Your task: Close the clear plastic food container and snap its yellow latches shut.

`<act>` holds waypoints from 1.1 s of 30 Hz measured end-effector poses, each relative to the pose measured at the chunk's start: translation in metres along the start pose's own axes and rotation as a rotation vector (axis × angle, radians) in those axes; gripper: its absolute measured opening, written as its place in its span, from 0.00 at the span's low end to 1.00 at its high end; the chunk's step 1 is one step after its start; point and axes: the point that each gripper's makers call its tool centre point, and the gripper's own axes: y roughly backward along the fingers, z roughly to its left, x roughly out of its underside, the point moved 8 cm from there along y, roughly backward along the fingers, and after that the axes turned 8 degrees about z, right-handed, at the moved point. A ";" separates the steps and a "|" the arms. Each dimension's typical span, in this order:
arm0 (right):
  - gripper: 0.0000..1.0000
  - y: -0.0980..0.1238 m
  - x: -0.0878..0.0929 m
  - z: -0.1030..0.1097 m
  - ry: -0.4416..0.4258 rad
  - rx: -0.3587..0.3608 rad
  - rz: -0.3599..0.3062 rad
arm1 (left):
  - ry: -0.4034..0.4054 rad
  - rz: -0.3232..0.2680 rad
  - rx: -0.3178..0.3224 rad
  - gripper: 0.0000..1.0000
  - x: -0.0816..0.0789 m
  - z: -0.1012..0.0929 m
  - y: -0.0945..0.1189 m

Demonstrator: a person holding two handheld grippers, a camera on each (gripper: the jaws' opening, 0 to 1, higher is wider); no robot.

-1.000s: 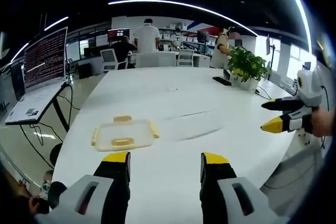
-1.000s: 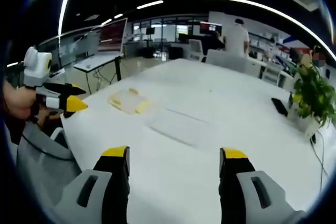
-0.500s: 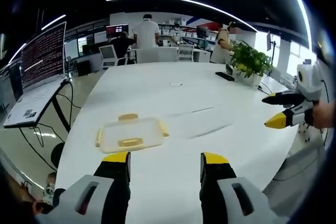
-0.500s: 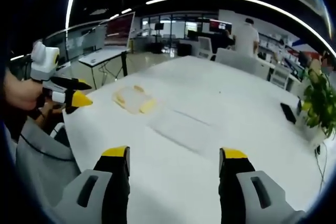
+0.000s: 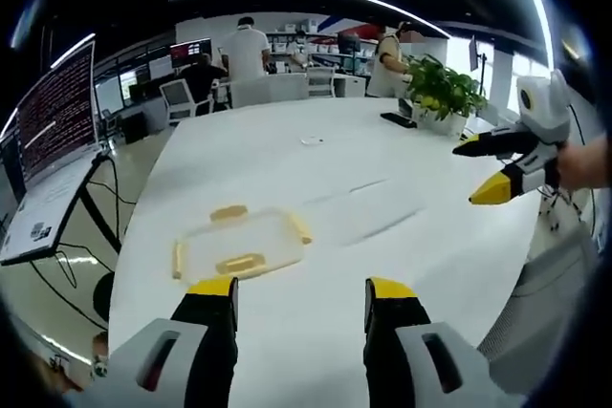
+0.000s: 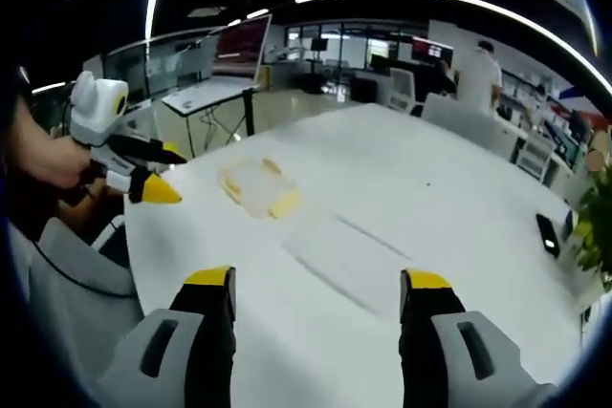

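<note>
Container [image 5: 239, 246] and lid [image 6: 346, 253] lie apart on the white desk [image 5: 316, 169], so nothing is closed yet. The container, clear with yellow latches [image 5: 240, 263] on its sides, sits near the desk's left edge, just ahead of the left claw [image 5: 301, 301]. The lid, a faint clear sheet lying flat, rests beside the container toward the desk's middle, in front of the right claw [image 6: 318, 295].

Both claws stand open and hold nothing, each hanging above the near edge of the desk.

Risks, as I judge them: the lid is nearly invisible against the white desk, so a claw may come down short of its rim and push it away rather than pinch it. Lying flat, it offers little edge to grip, and a slip could send it sliding off the desk. The container looks light; pressing the lid on with one claw may tip or skate it toward the desk's left edge unless the other claw braces it. A lid set askew would leave the latches unable to catch, and forcing one could pop the opposite side up.

Farther off on the desk stand a plant [image 5: 442, 97] and a dark phone-like object [image 6: 548, 233], well apart from the container.
</note>
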 end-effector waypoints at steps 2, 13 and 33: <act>0.67 -0.005 -0.003 0.000 0.014 -0.016 0.006 | -0.028 0.004 0.001 0.47 -0.002 0.003 -0.002; 0.67 -0.035 -0.009 0.007 0.074 -0.091 0.057 | -0.060 0.046 0.020 0.47 -0.003 0.023 -0.018; 0.65 -0.081 -0.051 0.021 0.247 -0.226 0.075 | -0.172 0.105 0.063 0.47 -0.013 0.062 -0.031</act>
